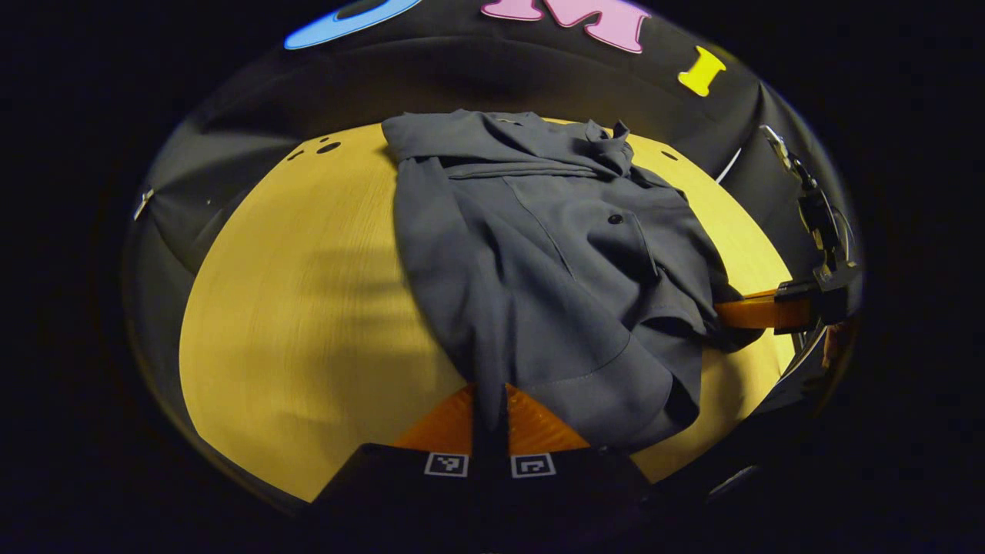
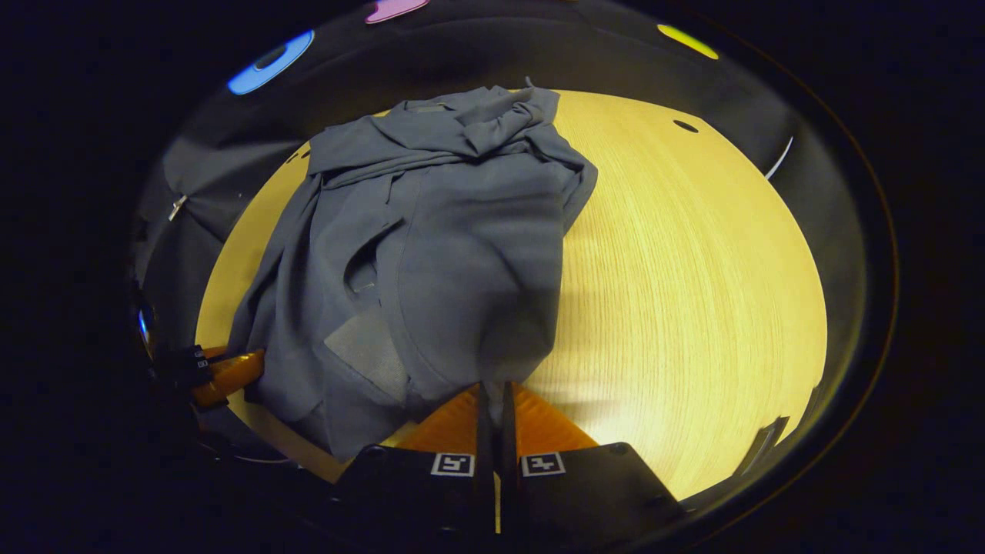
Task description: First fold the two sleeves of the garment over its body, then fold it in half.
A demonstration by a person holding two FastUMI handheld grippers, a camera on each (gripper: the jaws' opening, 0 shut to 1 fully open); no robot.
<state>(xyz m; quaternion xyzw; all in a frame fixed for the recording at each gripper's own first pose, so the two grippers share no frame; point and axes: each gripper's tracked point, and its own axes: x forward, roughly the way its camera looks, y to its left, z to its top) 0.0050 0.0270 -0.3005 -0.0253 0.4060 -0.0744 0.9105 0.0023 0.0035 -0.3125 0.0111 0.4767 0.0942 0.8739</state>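
Note:
A grey button-up garment (image 1: 539,254) lies rumpled on the yellow wooden table (image 1: 308,308), its collar end at the far side. In the left gripper view, my left gripper (image 1: 490,394) is shut on the garment's near hem, and a strip of cloth runs between its orange fingers. The right gripper (image 1: 758,312) reaches in from the right edge, its fingers meeting the cloth's side. In the right gripper view, the garment (image 2: 431,246) covers the left half of the table, and my right gripper (image 2: 492,388) is shut on its near edge. The left gripper (image 2: 227,373) shows low on the left.
Bare tabletop (image 2: 692,292) stretches to the right of the garment in the right gripper view, and to its left (image 1: 292,292) in the left gripper view. Small dark holes (image 1: 327,146) mark the table's far side. Black cloth walls surround the table.

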